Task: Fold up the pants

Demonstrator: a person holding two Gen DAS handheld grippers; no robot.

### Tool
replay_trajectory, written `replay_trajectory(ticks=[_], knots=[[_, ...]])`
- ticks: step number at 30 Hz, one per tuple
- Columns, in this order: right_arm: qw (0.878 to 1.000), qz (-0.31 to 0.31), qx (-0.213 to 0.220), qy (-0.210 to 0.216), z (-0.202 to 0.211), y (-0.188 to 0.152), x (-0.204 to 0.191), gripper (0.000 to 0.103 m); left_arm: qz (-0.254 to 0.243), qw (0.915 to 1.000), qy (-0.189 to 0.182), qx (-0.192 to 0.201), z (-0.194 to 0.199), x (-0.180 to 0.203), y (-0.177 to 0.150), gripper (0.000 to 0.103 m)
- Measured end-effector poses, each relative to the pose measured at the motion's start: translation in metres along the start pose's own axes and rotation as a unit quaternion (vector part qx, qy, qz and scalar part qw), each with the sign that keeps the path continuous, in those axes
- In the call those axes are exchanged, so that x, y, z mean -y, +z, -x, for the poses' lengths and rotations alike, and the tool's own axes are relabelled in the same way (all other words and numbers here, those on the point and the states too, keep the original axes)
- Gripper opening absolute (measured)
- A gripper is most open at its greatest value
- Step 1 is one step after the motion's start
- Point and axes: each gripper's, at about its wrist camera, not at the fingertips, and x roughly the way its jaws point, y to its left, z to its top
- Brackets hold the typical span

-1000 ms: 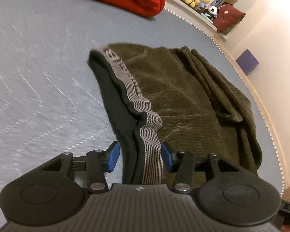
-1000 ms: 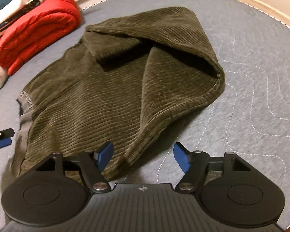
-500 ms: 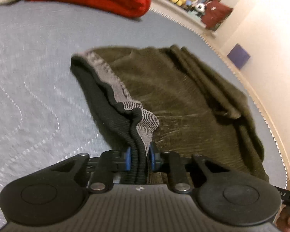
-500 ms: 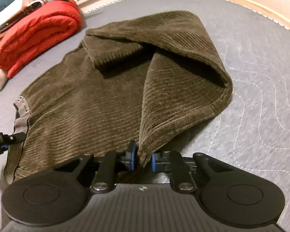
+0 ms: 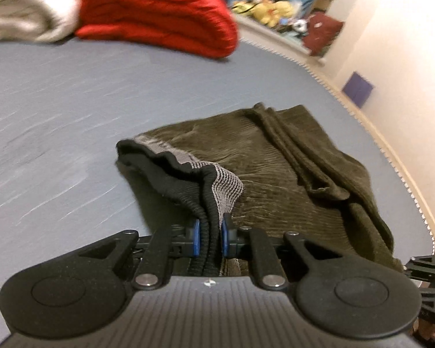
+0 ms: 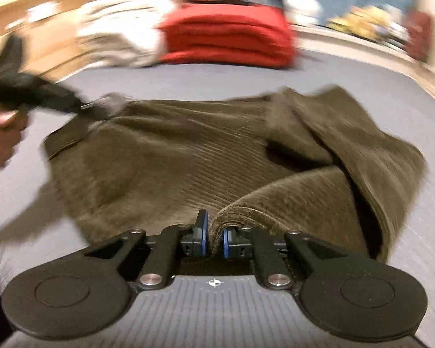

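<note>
Dark olive corduroy pants [image 5: 275,174] lie partly folded on the grey quilted surface [image 5: 58,101]. My left gripper [image 5: 210,237] pinches the black and grey waistband [image 5: 214,185], which rises bunched from its blue pads; its jaws are still closing on it. In the right wrist view my right gripper [image 6: 215,239] is shut on a folded edge of the pants [image 6: 174,156], lifted off the surface. The left gripper [image 6: 81,107] also shows there at the left, held by a hand [image 6: 0,133], at the waistband corner.
A folded red garment [image 5: 159,14] and a cream one [image 5: 23,8] lie at the far side. Stuffed toys [image 5: 269,8] sit beyond the stitched edge [image 5: 362,116] on the right. A purple box [image 5: 358,90] stands by the wall.
Both grippers went from open to shut on the pants, the left on the waistband, the right on the fold edge. Both have since lifted the cloth and moved; the right view has rolled.
</note>
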Motion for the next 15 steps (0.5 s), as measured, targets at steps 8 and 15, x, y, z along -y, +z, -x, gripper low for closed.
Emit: replay_trajectory(ticks=[8,15], knots=[[0.969,0.197,-0.087,0.12,0.002,-0.028,-0.083,0.014,-0.029,0.9931,0.087,-0.073,0.046,-0.031,-0.047,0.023],[0.966,0.181,-0.097,0.154,0.024,0.0,-0.056,0.017,-0.172,0.9679,0.182,0.02,0.07,0.025,-0.035,0.049]])
